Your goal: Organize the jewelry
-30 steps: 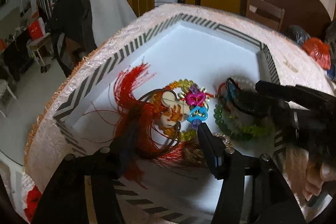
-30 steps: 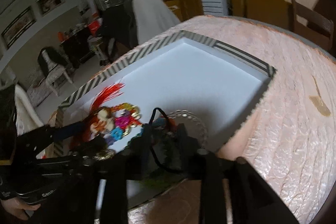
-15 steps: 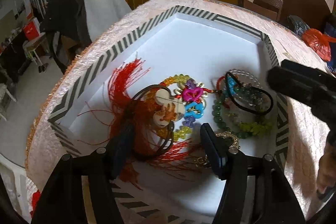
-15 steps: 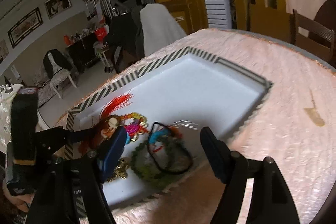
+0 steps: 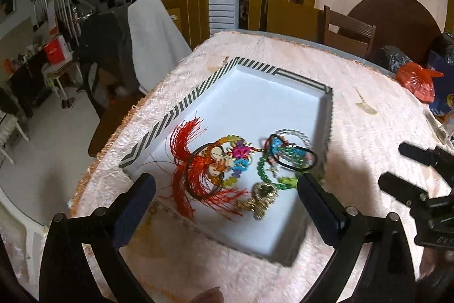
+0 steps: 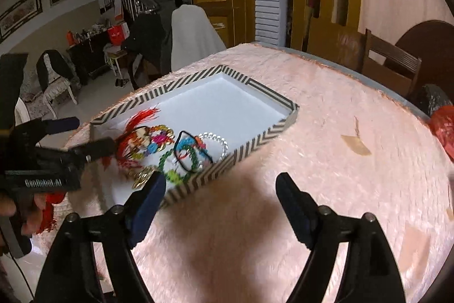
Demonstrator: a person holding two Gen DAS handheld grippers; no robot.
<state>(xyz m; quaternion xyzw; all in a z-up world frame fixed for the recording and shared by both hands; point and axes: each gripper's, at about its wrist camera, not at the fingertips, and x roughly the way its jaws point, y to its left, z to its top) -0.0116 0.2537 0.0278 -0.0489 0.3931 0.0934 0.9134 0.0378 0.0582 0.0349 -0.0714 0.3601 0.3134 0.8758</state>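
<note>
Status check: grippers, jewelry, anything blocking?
Left gripper open, empty. Right gripper open, empty. Jewelry pile bunched at near end of striped tray. No obstruction visible.

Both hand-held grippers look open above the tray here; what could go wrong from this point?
1. The black cord lies looped over the green bead bracelet and clear bracelet; lifting one may drag the others.
2. Red tassel threads spread under the gold piece and could snag.
</note>
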